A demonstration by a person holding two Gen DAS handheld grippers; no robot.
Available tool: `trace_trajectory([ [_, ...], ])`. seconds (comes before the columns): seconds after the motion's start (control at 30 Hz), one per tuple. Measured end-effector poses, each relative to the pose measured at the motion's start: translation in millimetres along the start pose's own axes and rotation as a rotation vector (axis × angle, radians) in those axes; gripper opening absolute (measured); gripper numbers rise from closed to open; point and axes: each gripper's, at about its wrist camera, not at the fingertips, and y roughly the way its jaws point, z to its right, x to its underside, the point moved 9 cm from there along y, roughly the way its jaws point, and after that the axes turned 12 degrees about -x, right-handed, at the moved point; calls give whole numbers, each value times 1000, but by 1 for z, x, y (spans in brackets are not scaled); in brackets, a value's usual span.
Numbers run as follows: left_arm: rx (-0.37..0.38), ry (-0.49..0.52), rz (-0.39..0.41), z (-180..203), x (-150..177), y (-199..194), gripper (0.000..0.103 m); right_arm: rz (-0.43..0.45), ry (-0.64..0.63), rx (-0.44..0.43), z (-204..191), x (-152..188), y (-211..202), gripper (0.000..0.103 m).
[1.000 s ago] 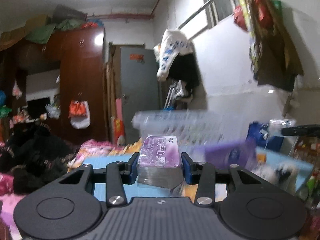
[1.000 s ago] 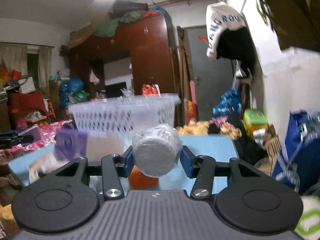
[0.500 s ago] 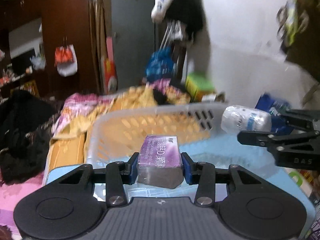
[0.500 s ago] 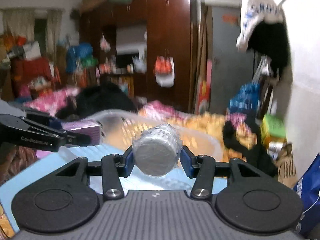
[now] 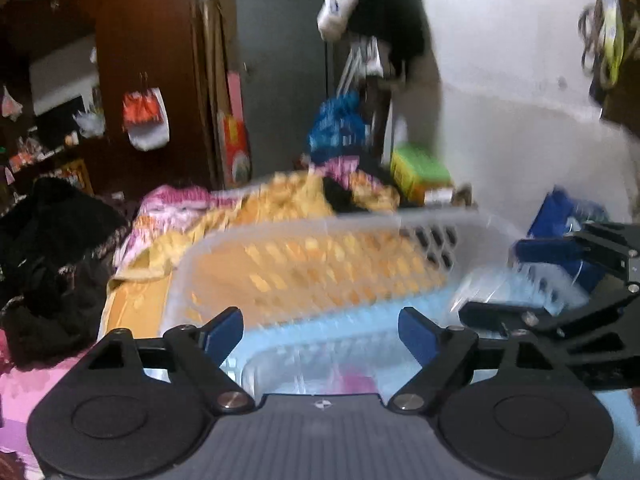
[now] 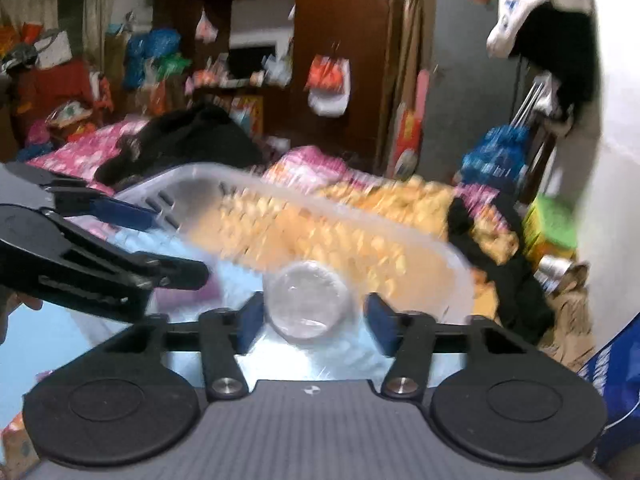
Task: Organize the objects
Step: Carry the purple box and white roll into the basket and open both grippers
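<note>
Left gripper [image 5: 320, 330]: half a second ago clamped on the purple box, now spread wide with nothing between its pads; a pink-purple blur [image 5: 352, 376] low in the basket [image 5: 248, 240], just ahead of the palm, is most likely that box, released and lying on the basket floor, though motion blur forbids certainty. Right gripper [image 6: 312, 320]: half a second ago tight on the wrapped bottle [image 6: 306, 300]; its pads now stand part-open, a gap showing on the bottle's right side, the bottle itself smeared, so it appears to be in the act of dropping into the same basket. Judgement: both items are delivered or nearly so, and this pair is done once the bottle settles. Both tools sit over the basket rim, near each other, the right one visible at the right edge of the left view. Writing: the box's lettering is out of sight now; the bottle label is unreadable; the white cloth [image 6: 536, 4] hanging on the wall carries blue letters too blurred to read.
</note>
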Motion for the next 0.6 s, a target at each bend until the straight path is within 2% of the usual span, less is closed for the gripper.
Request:
trace_trajectory([
  [0.03, 19, -22, 25, -2, -1, -8, 87, 43, 8, 3, 0, -4, -9, 103],
  [0.13, 72, -52, 115, -8, 8, -44, 89, 118, 39, -13, -2, -4, -36, 103],
  [0.2, 99, -46, 168, -10, 22, -67, 90, 156, 46, -30, -8, 7, -59, 103],
  [0.37, 155, -40, 244, -18, 86, -109, 90, 288, 48, -82, -38, 58, -120, 103],
  [0.5, 141, -69, 274, -29, 128, -127, 90, 314, 38, -46, -58, 102, -142, 103],
  [0.6, 132, -69, 299, -32, 148, -140, 90, 338, 105, -53, -58, 132, -154, 103],
])
